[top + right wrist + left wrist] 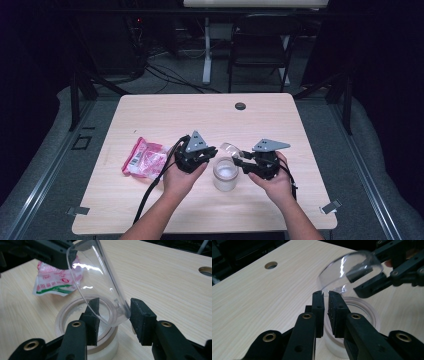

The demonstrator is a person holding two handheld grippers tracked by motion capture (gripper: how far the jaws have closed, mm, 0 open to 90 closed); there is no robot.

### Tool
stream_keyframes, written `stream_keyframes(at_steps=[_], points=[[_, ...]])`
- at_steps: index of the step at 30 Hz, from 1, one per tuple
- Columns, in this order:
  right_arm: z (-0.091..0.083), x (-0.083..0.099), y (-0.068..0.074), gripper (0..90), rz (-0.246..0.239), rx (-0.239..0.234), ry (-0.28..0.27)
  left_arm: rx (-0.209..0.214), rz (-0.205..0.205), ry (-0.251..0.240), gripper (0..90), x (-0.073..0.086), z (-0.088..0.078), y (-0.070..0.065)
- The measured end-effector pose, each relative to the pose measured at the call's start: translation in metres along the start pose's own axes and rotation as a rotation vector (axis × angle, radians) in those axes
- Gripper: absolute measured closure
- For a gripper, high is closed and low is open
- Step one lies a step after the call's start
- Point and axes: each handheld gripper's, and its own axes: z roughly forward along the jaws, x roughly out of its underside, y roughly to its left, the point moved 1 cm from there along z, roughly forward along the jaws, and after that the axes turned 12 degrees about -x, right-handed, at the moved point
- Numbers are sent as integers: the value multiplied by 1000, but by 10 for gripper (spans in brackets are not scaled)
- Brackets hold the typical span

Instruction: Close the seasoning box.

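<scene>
At the table's (150,110) near edge, the right gripper (113,312) pinches a clear plastic cup (100,282), tilted above an open jar (225,174); the left gripper's (325,306) jaws are nearly pressed together, empty, just beside it.

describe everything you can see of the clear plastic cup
The clear plastic cup is see-through, thin-walled and glossy, with nothing visible inside. It is tipped over, held above the table over the open frosted jar. The right gripper holds it with one of its fingers inside the cup and the other outside. The left gripper sits almost shut just beside it.
</scene>
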Motion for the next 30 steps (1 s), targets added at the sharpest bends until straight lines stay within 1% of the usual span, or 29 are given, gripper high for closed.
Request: stream_keyframes(at_steps=[2, 4, 5, 8, 9, 11, 15, 16, 18, 21, 22, 24, 25, 27, 30], points=[[1, 1, 2, 583, -17, 9, 9, -2, 17, -3, 844, -2, 0, -3], [1, 1, 3, 577, -24, 11, 14, -2, 20, -6, 855, -2, -1, -4], [0, 1, 4, 577, -25, 14, 13, -2, 19, -10, 857, -2, -1, -4], [0, 2, 4, 576, -20, 9, 3, 8, 21, -3, 856, -1, -1, -6], [-1, 2, 4, 573, -22, 10, 3, 7, 30, 0, 856, -1, -1, -7], [0, 2, 5, 564, -25, 11, 11, -10, 43, 0, 843, 0, -1, -9], [1, 3, 6, 552, -28, 10, 14, -30, 61, 8, 818, 1, -1, -10], [0, 3, 6, 547, -29, 7, 14, -30, 61, 8, 818, 1, -1, -10], [0, 3, 6, 538, -26, 0, 15, -35, 74, 7, 822, 1, 0, -11], [-2, 3, 6, 526, -26, -13, 19, -39, 73, 4, 827, 1, 0, -12], [-4, 2, 6, 523, -19, -17, 17, -39, 73, 5, 827, 1, 0, -12], [-8, -1, 6, 517, -19, -32, 17, -38, 74, 5, 827, 0, 0, -11], [-10, -2, 7, 515, -20, -38, 13, -35, 68, 3, 828, 0, 0, -11], [-15, -6, 9, 509, -25, -44, 4, -34, 59, 1, 828, 0, 0, -11], [-20, -10, 12, 506, -40, -48, -10, -36, 62, 4, 828, -1, 0, -11]])
